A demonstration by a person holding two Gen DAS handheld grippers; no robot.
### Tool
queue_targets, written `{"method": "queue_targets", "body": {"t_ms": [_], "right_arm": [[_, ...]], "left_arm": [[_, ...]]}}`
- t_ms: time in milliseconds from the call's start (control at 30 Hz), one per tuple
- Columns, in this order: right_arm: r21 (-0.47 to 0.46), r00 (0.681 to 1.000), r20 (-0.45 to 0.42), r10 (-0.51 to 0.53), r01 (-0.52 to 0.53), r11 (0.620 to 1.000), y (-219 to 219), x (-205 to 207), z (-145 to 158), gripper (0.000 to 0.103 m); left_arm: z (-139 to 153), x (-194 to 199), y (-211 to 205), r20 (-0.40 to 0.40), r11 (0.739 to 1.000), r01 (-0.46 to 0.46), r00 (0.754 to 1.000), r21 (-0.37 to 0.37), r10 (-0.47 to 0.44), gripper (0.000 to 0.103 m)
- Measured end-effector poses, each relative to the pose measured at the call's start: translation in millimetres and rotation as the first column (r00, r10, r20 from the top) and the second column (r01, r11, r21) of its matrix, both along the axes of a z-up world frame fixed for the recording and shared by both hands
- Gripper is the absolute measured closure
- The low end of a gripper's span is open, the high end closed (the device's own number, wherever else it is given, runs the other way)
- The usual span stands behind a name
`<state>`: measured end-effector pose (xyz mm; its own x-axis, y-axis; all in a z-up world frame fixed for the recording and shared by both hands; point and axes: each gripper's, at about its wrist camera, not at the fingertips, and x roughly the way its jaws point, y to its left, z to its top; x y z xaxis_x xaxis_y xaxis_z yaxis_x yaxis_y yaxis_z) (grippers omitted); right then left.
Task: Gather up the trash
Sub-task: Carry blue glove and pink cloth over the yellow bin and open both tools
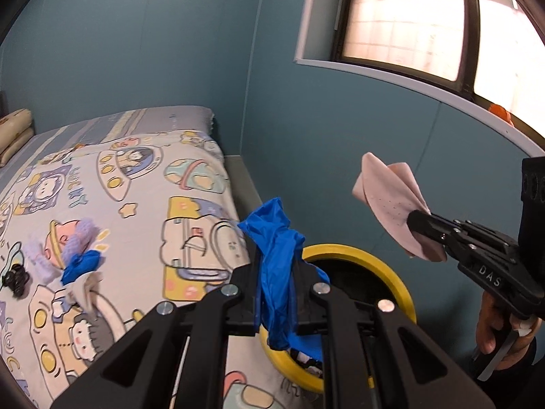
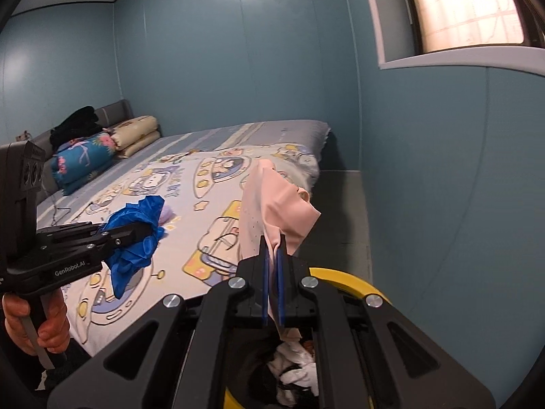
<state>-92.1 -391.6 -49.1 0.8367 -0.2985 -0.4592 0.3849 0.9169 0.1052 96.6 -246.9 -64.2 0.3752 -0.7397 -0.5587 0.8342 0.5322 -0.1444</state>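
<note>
My left gripper (image 1: 276, 266) is shut on a crumpled blue glove (image 1: 272, 238) and holds it over the near rim of the yellow-rimmed bin (image 1: 385, 269) beside the bed. It also shows in the right wrist view (image 2: 136, 235), with the blue glove (image 2: 133, 255) hanging from it. My right gripper (image 2: 272, 252) is shut on a pale pink cloth (image 2: 272, 201) above the bin (image 2: 354, 283), which holds white and dark scraps. In the left wrist view the right gripper (image 1: 417, 225) holds the pink cloth (image 1: 385, 204) up to the right of the bin.
The bed with a cartoon-print sheet (image 1: 136, 187) fills the left. On it lie a blue scrap (image 1: 81, 266), lilac fluffy pieces (image 1: 81, 235), a beige scrap (image 1: 85, 289) and a black tangle (image 1: 15, 279). Pillows (image 2: 136, 136) lie at the headboard. Blue wall and window (image 1: 425, 17) are behind.
</note>
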Motion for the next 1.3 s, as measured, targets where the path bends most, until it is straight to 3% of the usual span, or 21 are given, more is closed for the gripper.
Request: {"method": "queue_targets", "body": {"t_ms": [267, 700, 867, 1100, 1300], "right_arm": [[-0.006, 0.999, -0.011, -0.052, 0.052, 0.999, -8.5, -7.4, -5.3, 0.1], [0.076, 0.992, -0.098, -0.074, 0.082, 0.994, -32.9, -5.1, -28.3, 0.1], [0.087, 0.991, -0.117, -0.07, 0.08, 0.993, -33.7, -2.4, -34.0, 0.099], [0.107, 0.986, -0.141, -0.09, 0.106, 0.989, -42.4, 0.5, -39.7, 0.099], [0.126, 0.983, -0.147, -0.113, 0.131, 0.983, -49.3, 0.8, -42.1, 0.097]], "left_arm": [[-15.8, -13.2, -30.2, -0.028, 0.998, 0.057, 0.998, 0.03, -0.056, 0.092], [-51.7, -26.8, -65.5, -0.089, 0.984, 0.133, 0.988, 0.12, -0.123, 0.092], [-55.1, -31.7, -70.3, -0.097, 0.981, 0.156, 0.985, 0.119, -0.144, 0.091], [-51.5, -30.2, -61.1, -0.117, 0.987, 0.144, 0.984, 0.073, -0.135, 0.048], [-49.5, -23.2, -53.8, -0.127, 0.991, 0.124, 0.985, 0.058, -0.116, 0.042]]}}
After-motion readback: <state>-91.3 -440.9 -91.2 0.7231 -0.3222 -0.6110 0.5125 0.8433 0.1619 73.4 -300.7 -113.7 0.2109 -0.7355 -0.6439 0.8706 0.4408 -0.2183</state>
